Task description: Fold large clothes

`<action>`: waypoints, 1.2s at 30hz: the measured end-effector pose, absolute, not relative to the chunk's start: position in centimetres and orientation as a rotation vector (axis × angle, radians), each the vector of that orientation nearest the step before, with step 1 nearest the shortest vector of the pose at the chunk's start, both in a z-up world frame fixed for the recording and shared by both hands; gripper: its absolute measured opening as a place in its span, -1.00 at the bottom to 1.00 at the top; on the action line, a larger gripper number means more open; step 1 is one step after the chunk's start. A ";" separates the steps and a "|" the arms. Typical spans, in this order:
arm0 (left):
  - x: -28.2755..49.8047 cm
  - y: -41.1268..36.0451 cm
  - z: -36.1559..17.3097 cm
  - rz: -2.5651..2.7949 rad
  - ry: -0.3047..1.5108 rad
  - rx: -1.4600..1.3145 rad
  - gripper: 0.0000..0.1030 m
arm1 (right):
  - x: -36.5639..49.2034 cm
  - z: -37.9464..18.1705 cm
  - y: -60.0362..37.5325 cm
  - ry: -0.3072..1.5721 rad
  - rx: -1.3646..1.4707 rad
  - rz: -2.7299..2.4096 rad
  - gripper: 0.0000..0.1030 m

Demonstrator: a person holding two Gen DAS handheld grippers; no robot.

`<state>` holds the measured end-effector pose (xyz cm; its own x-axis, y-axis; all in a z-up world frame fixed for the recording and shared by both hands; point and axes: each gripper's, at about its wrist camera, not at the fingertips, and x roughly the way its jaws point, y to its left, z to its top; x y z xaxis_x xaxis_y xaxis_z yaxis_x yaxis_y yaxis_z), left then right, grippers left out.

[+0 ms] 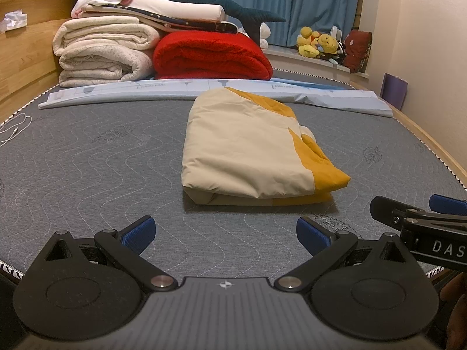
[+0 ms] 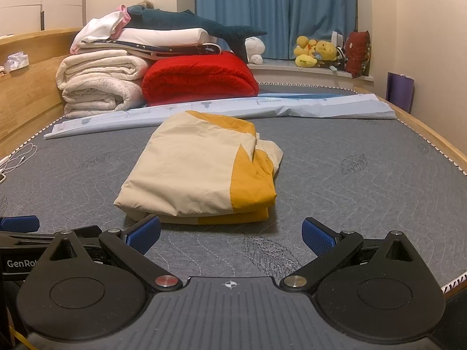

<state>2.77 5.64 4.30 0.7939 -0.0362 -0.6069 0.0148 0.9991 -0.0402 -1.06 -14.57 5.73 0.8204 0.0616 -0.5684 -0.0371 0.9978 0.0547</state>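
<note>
My left gripper (image 1: 226, 234) and right gripper (image 2: 230, 236) look alike: black linkage arms, silver pivot screws, ribbed grey base with a small crosshair mark. Their fingertips (image 1: 140, 233) carry textured blue pads. White lettering marks each one's side.

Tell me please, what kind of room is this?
Most likely a bedroom: a wide mattress in a wooden bed frame, folded blankets stacked at its head, and plush toys by the curtained window.

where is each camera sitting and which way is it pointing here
Left wrist: on the open left gripper, facing the folded cream and mustard garment; the right gripper shows at right.
Right wrist: on the open right gripper, same heading; the garment sits further left.
Shared: grey quilted mattress, red folded blanket.
</note>
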 end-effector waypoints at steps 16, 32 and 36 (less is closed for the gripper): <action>2.8 5.8 4.1 -0.032 0.656 -0.036 0.99 | -1.1 5.7 -14.7 0.608 0.042 0.054 0.98; 2.8 5.8 4.1 -0.033 0.657 -0.036 0.99 | -1.0 5.7 -14.8 0.610 0.044 0.054 0.98; 2.8 5.8 4.1 -0.033 0.657 -0.037 0.99 | -1.0 5.7 -14.8 0.611 0.044 0.054 0.98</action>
